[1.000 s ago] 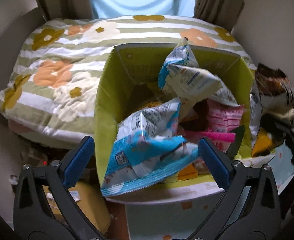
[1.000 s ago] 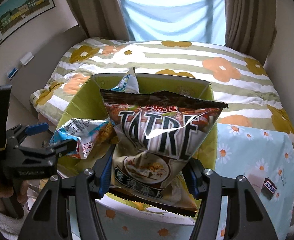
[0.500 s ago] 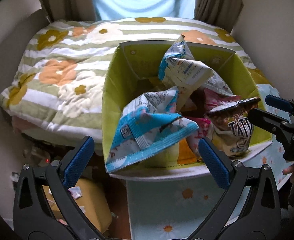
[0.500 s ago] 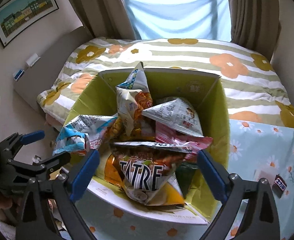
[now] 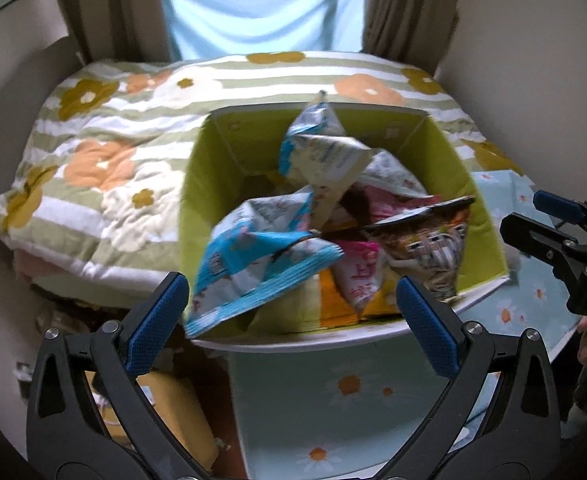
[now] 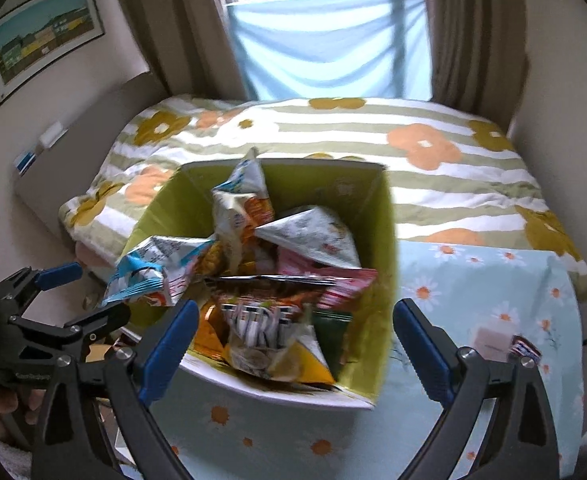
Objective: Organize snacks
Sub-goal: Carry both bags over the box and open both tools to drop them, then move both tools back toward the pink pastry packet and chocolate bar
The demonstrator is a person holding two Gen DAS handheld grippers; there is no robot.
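Observation:
A lime-green open box [image 5: 479,200] [image 6: 389,240] stands on a daisy-print cloth and holds several snack bags. A blue-and-white bag [image 5: 253,260] [image 6: 153,264] hangs over its left rim. A dark brown chip bag [image 5: 433,244] [image 6: 257,320] leans at the front of the box. A tall blue-white bag [image 5: 317,148] stands at the back. My left gripper [image 5: 293,312] is open and empty, just short of the box's near rim. My right gripper [image 6: 295,344] is open and empty, above the box's near edge; it also shows in the left wrist view [image 5: 549,220].
A flowered striped quilt [image 5: 105,152] covers the bed behind and left of the box. A small dark wrapped snack [image 6: 525,348] lies on the daisy cloth [image 6: 473,280] right of the box. A yellow-brown package [image 5: 173,412] lies on the floor below left. Curtains and window are behind.
My right gripper opened and let the brown chip bag drop into the box, then drew back. My left gripper drew back a little from the box, staying open.

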